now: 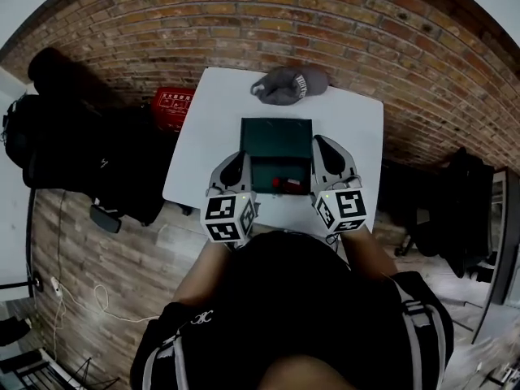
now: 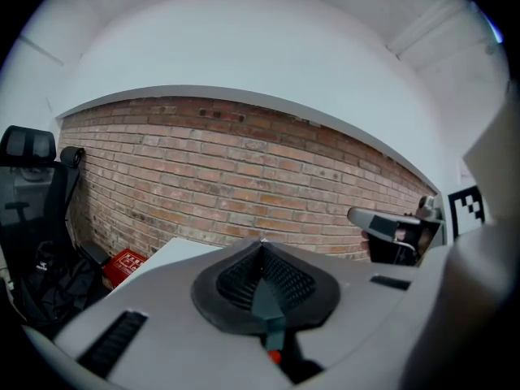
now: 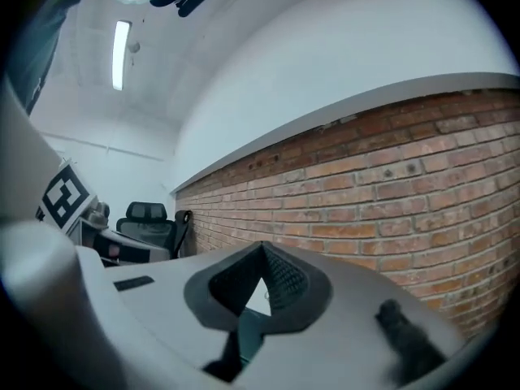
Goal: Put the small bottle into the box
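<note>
A dark green open box [image 1: 276,125] stands in the middle of the white table [image 1: 211,128]. A small red thing, which looks like the small bottle [image 1: 286,183], lies inside near the box's front wall. My left gripper [image 1: 236,161] sits at the box's left side and my right gripper [image 1: 323,143] at its right side, both pointing away from me. In the left gripper view the jaws [image 2: 262,242] meet at their tips with nothing between them. The right gripper view shows the same, the jaws [image 3: 262,246] shut and empty.
A grey cap [image 1: 289,84] lies at the table's far edge, behind the box. A brick wall [image 1: 268,23] runs beyond the table. A red crate [image 1: 173,106] and dark chairs and bags [image 1: 73,136] stand on the floor to the left.
</note>
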The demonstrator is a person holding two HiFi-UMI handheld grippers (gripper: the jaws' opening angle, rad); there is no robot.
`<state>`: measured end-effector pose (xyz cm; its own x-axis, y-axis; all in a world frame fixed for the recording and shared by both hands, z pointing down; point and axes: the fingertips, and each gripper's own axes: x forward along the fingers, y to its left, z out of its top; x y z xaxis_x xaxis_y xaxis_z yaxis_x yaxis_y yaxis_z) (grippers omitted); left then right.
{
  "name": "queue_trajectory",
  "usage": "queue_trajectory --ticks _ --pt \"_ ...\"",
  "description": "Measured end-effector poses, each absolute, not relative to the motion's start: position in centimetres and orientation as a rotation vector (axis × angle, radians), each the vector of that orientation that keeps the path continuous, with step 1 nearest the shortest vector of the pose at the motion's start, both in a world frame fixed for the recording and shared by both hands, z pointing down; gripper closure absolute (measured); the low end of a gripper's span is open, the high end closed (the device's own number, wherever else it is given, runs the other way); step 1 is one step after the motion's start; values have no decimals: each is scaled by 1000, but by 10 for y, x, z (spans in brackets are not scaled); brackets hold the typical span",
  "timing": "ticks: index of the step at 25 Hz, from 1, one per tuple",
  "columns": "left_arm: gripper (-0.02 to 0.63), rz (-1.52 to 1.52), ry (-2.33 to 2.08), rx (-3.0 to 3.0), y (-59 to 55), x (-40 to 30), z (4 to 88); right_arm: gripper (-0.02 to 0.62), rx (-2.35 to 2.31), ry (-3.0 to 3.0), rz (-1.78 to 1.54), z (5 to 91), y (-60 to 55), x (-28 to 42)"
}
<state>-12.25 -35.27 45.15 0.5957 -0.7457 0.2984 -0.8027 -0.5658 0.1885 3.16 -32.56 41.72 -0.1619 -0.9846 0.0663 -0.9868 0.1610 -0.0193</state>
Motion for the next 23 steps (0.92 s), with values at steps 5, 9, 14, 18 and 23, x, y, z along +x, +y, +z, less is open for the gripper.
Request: queue_trajectory --ticks 5,9,14,18,23 --pt "594 262 -1233 2554 -354 -110 448 566 2060 -2289 86 425 -319 41" --pt "594 265 -1213 2564 -354 -105 447 566 2074 -2274 92 426 -318 45" --pt "594 273 -1207 2560 -351 -101 449 566 2069 -2274 105 429 -318 48" --pt "594 281 -1210 2556 -348 -100 451 566 2048 -2290 114 431 -318 46" --pt "594 289 -1210 2550 -346 -102 454 566 2024 -2303 138 437 -318 44"
